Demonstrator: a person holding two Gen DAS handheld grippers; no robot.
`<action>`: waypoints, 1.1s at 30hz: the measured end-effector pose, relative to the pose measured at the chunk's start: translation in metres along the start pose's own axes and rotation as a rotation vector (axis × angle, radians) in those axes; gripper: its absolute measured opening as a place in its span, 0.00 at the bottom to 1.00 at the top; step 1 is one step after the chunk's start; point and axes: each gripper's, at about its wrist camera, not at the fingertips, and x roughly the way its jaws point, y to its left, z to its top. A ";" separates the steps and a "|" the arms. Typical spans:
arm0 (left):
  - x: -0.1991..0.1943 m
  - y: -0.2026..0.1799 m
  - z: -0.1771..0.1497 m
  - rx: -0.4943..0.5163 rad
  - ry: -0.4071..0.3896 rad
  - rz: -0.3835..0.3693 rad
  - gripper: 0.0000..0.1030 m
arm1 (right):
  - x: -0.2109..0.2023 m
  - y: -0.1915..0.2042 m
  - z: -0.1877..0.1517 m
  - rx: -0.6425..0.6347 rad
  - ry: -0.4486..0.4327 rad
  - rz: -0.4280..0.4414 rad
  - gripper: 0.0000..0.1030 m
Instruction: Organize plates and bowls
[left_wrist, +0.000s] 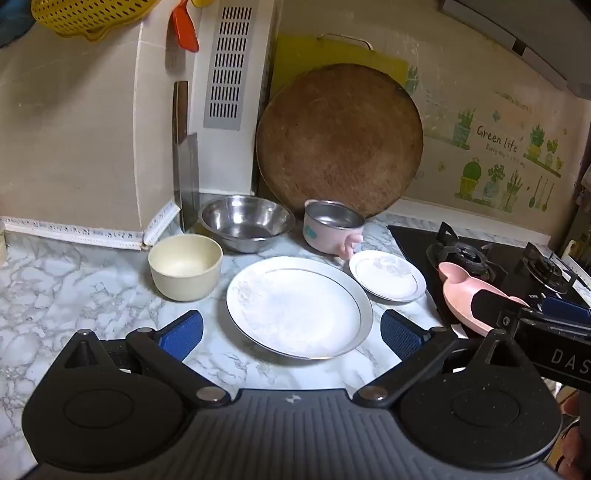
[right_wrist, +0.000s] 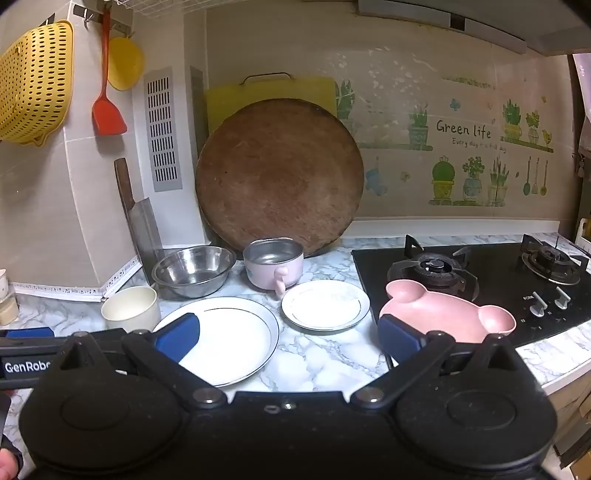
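Note:
A large white plate lies on the marble counter. A small white plate lies to its right. A cream bowl stands to its left. Behind are a steel bowl and a pink handled pot. A pink bear-shaped dish rests on the stove's front edge. My left gripper is open and empty over the large plate's near side. My right gripper is open and empty above the counter between the large plate and the pink dish.
A black gas stove fills the right side. A round wooden board and a yellow board lean on the back wall. A cleaver leans at the left corner. A yellow colander and red spatula hang above.

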 end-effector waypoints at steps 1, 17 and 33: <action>0.000 0.000 0.000 -0.006 0.005 -0.004 1.00 | 0.000 0.000 0.000 0.003 0.012 0.002 1.00; 0.003 -0.022 -0.002 0.023 0.064 -0.055 1.00 | -0.013 -0.015 -0.001 0.027 0.033 -0.041 1.00; 0.003 -0.043 -0.006 0.058 0.064 -0.076 1.00 | -0.020 -0.034 -0.008 0.066 0.044 -0.070 1.00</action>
